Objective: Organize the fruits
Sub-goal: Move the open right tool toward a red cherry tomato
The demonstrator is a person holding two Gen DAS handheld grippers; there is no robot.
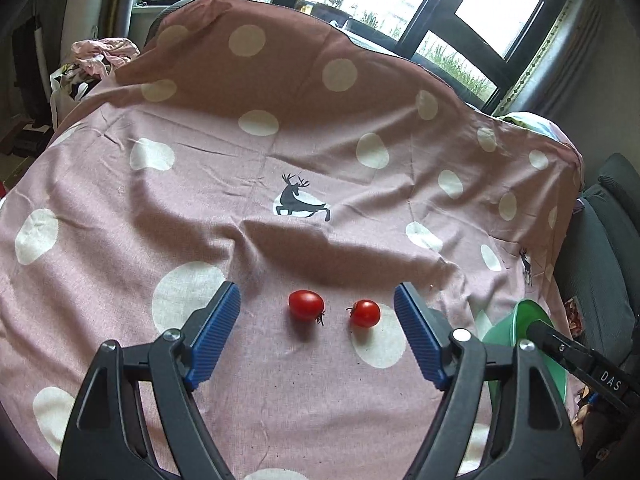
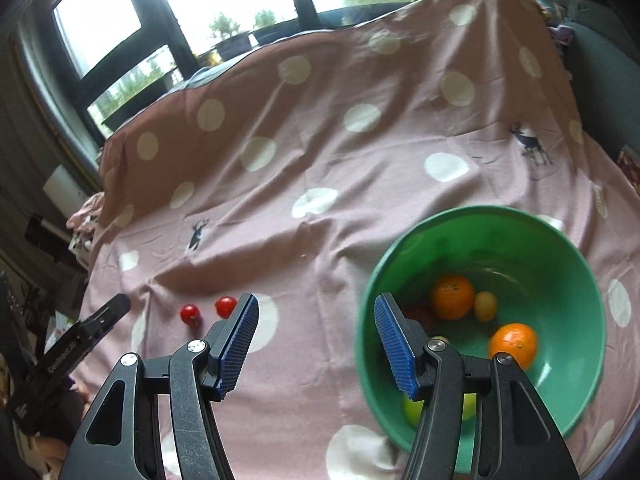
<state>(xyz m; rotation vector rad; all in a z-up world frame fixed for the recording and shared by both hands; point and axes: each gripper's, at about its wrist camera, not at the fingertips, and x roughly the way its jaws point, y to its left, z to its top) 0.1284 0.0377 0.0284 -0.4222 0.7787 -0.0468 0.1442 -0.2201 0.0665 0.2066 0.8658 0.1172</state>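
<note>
The left gripper (image 1: pixel 318 322) stands open with nothing gripped, its blue pads either side of two cherry tomatoes (image 1: pixel 306 305) lying on the pink spotted cloth (image 1: pixel 280 152). Its view catches only a green sliver of the bowl's rim at the right edge. The right wrist view shows the whole green bowl (image 2: pixel 560 248), holding two oranges (image 2: pixel 453 297) and other fruit. The right gripper (image 2: pixel 316 330), open and empty, hangs over the bowl's near-left rim.

Right gripper (image 2: pixel 316 340) seen open, nothing between pads, above near rim of green bowl (image 2: pixel 576 280). Two oranges (image 2: pixel 452 296) seen inside. Two cherry tomatoes (image 2: pixel 190 314) left on spotted cloth (image 2: pixel 320 152), beside left gripper (image 2: pixel 116 306).
</note>
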